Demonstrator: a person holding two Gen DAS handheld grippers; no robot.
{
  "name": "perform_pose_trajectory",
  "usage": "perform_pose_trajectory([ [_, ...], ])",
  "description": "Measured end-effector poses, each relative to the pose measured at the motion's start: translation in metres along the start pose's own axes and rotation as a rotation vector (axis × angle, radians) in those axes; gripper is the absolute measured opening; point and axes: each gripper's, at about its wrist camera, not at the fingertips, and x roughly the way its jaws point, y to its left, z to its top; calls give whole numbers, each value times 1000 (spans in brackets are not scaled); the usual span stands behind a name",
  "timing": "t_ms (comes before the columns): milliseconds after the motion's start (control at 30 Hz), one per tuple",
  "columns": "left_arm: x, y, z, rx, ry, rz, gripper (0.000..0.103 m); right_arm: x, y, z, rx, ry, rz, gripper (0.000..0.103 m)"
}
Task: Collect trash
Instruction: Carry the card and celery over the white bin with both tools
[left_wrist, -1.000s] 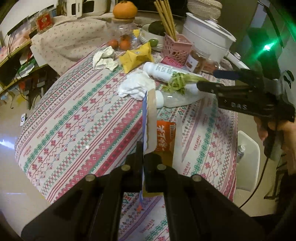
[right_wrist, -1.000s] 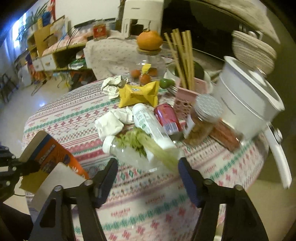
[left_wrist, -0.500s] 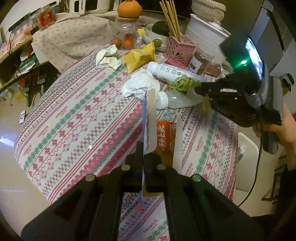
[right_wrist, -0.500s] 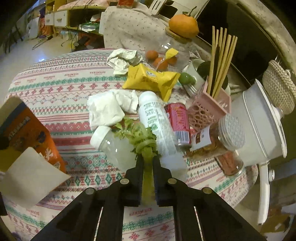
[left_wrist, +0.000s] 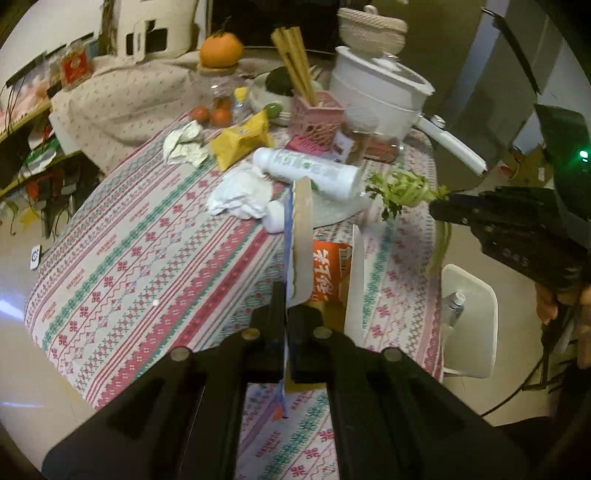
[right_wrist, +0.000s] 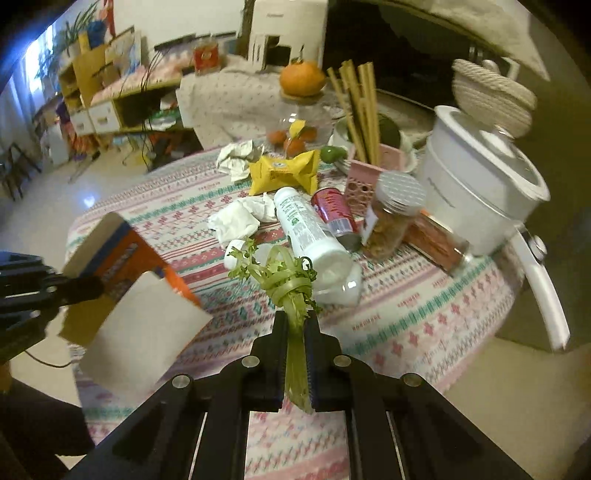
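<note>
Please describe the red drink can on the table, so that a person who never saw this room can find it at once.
Start at the big white pot on the patterned tablecloth. Beside it stands a pink holder full of sticks. The red can lies on its side before the holder, next to the white bottle; it is the only metal, red cylinder there.

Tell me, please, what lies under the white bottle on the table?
The white bottle lies across a clear plastic bottle with a white cap. Its far side rests against a red can. The tablecloth beneath them is hidden.
</note>
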Motion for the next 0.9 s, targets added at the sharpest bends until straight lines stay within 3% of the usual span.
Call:
perform_pose_trajectory([
  [367,-17,-40,-9,85,-61,-11,2,-63,-5,-48,84,-67,-19,9],
  [633,-21,-69,-19,146,-114,-13,2,-77,-23,-84,185,-88,-11,9],
  [900,-6,-103,-26,190,-98,-49,2,-80,-48,-114,248,-46,-40,9],
])
